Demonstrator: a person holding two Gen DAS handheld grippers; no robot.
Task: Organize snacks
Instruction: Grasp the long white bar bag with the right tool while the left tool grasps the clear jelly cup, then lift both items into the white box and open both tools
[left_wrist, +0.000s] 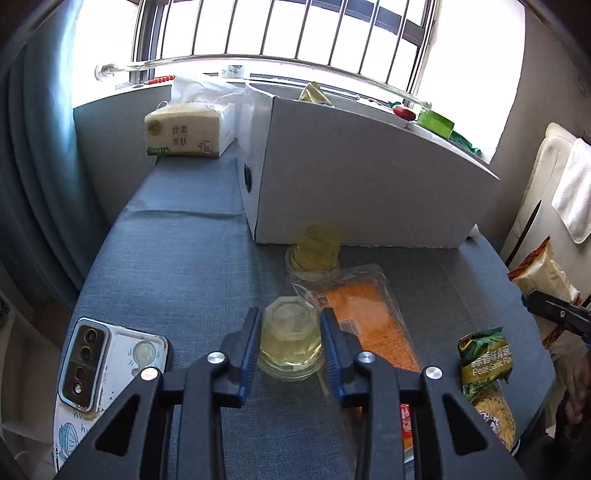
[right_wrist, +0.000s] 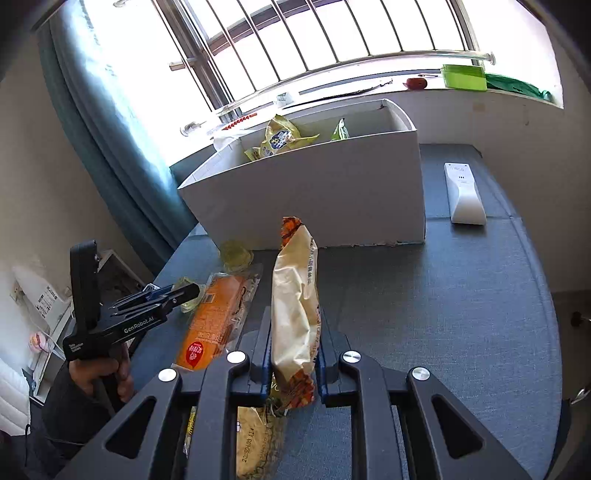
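Left tongs (left_wrist: 290, 341) clamped on jelly cup (left_wrist: 290, 334), right tongs (right_wrist: 294, 354) on cream packet (right_wrist: 295, 306). Both before white box (right_wrist: 314, 199), presumably for loading.

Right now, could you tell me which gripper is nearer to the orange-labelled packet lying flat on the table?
Left. The left gripper grips a clear jelly cup touching the orange packet; the right gripper holds a cream snack bag farther right.

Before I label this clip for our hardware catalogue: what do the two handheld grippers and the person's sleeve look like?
Both grippers are black plastic with blue finger pads and round silver bolts. The left gripper has a pistol-style handle, an upright black block at the rear and white "GenRobot.AI" lettering along its side. The right gripper shows the same triangular cut-outs. The sleeve is dark.
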